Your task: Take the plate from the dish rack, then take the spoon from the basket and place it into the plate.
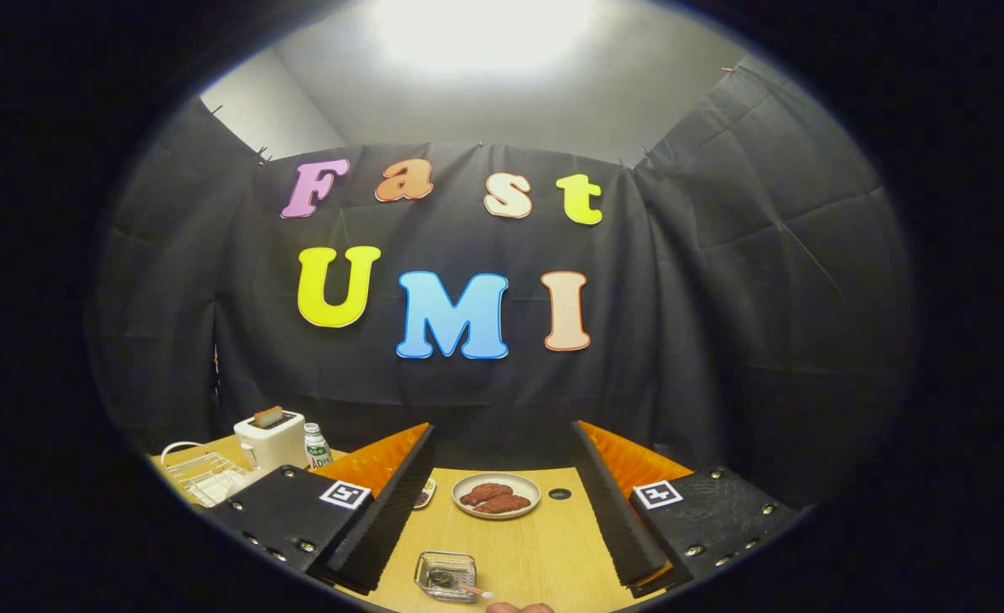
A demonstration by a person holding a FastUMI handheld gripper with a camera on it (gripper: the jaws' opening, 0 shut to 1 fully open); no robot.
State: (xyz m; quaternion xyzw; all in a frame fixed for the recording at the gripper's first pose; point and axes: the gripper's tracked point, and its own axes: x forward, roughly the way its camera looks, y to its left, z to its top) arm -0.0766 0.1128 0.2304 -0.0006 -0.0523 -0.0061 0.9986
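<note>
Wood table [544,553] shows bare between the gripper's [502,511] wide-apart, empty fingers. Ahead, a plate [496,495] holds reddish patties; nearer, a basket [445,575] holds a spoon [467,587]. Wire rack [205,477] sits far left by a toaster [270,438].

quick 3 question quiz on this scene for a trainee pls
1. True or false: the jaws of the gripper are shut on the plate.
2. What stands just beside the toaster? A) bottle B) kettle C) cup
3. Fill in: the small wire basket sits on the table between the fingers, nearer than the ____.

Key
1. False: the jaws stand wide open, holding nothing.
2. A, the bottle.
3. plate
</note>
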